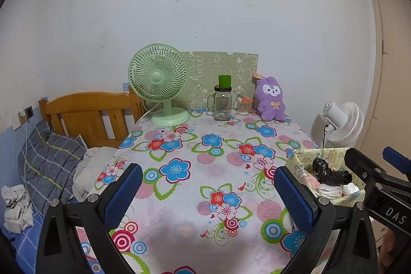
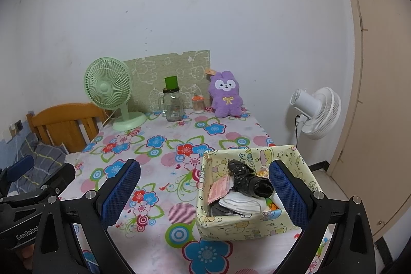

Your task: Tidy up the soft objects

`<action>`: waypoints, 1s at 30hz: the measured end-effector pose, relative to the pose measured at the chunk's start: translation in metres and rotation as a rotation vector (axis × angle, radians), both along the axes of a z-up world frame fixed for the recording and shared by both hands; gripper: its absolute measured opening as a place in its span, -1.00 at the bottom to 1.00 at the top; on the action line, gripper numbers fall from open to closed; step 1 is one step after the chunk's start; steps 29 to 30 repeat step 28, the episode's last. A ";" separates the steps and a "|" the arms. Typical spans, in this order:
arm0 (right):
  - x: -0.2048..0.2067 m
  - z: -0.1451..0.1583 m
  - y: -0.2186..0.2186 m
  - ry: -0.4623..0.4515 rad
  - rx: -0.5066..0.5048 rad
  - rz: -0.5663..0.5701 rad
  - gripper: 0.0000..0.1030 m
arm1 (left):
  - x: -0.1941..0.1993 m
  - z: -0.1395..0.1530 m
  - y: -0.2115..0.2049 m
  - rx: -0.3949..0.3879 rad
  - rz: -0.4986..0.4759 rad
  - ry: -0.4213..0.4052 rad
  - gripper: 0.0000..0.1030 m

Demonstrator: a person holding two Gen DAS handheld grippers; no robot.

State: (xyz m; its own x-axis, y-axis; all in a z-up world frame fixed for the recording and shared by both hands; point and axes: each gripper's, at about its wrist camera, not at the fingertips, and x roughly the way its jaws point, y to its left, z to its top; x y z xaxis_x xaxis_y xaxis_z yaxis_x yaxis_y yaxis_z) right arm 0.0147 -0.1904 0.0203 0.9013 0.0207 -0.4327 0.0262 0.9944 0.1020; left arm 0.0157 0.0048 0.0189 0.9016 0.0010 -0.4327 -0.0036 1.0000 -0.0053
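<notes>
While nothing is gripped, both left gripper (image 1: 208, 193) and right gripper (image 2: 205, 190) held wide apart above table (image 2: 167, 145); plush (image 2: 226, 94) upright by wall, well apart from basket (image 2: 257, 225), likely awaiting storage.

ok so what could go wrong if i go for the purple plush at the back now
The purple plush sits right beside a small jar and a glass mug, so a wide-open right gripper could knock them over. The yellow fabric basket stands near the table's right edge, and a sweeping arm might nudge it off. The green fan and its cord could also snag the left gripper.
</notes>
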 end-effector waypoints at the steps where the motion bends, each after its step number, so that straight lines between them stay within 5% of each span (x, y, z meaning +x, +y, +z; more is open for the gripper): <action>1: 0.000 0.000 0.000 0.001 0.000 -0.001 0.97 | 0.000 0.000 0.000 -0.002 0.000 0.001 0.99; 30: 0.002 -0.001 0.001 0.001 0.002 0.000 0.97 | 0.002 -0.003 -0.001 0.000 -0.003 0.003 0.99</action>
